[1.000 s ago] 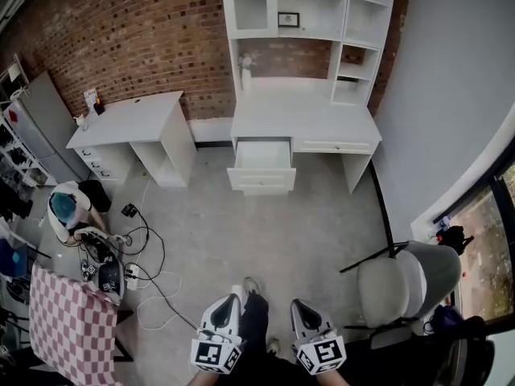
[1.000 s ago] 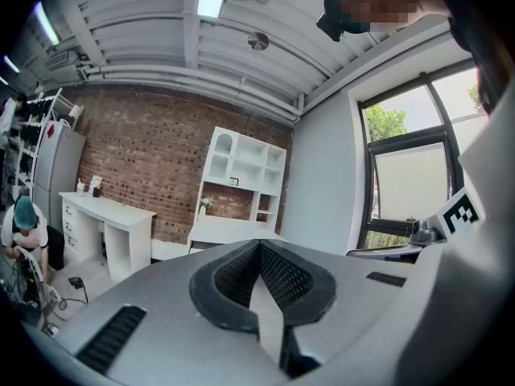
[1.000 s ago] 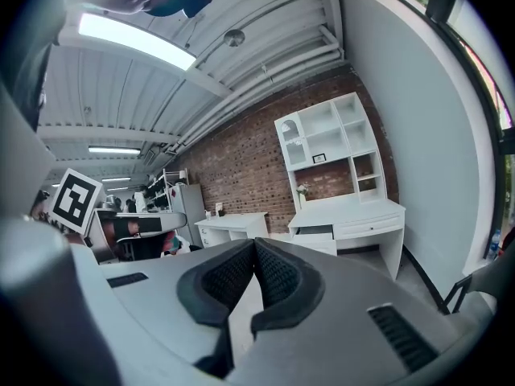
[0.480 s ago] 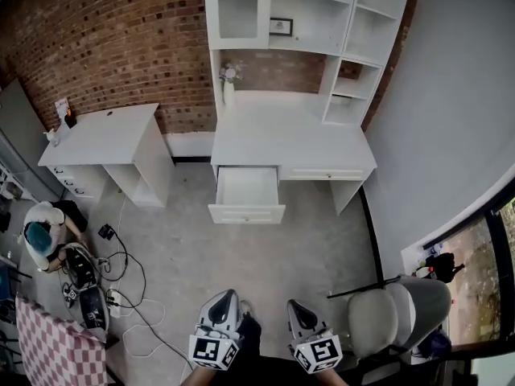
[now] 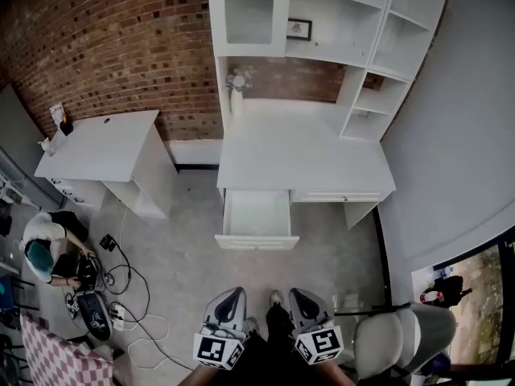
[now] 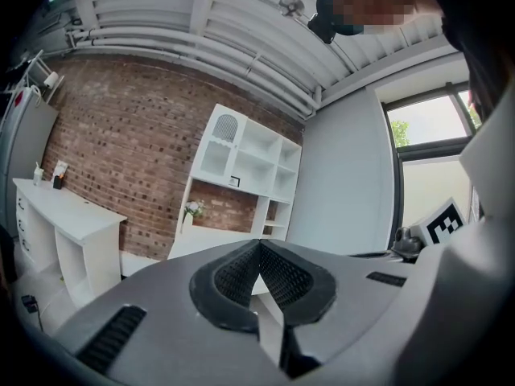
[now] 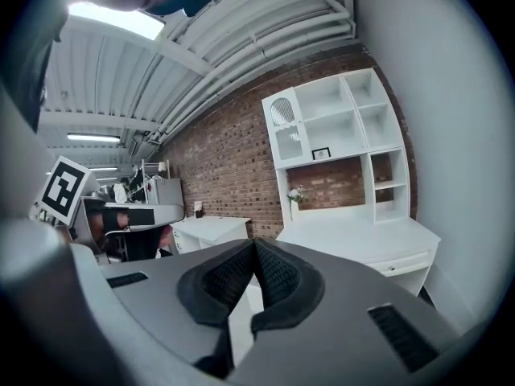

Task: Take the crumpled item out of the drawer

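Note:
The white desk [image 5: 306,155] with a shelf unit on top stands against the brick wall. Its left drawer [image 5: 256,215] is pulled open, and the inside looks plain white from here. No crumpled item shows in any view. My left gripper [image 5: 228,296] and right gripper [image 5: 297,296] are held low at the bottom of the head view, well short of the drawer. Both are shut, with their dark ribbed pads pressed together and nothing between them. The left gripper [image 6: 258,252] and the right gripper [image 7: 254,248] both point toward the desk.
A second white desk [image 5: 105,147] stands to the left. A person [image 5: 44,248] crouches on the floor at far left among cables [image 5: 121,296]. A grey chair [image 5: 402,336] is at the bottom right. A vase of flowers [image 5: 236,95] stands on the desk.
The view has come closer to the desk, and the open drawer now lies nearer and larger. Both grippers stay shut and low in the view.

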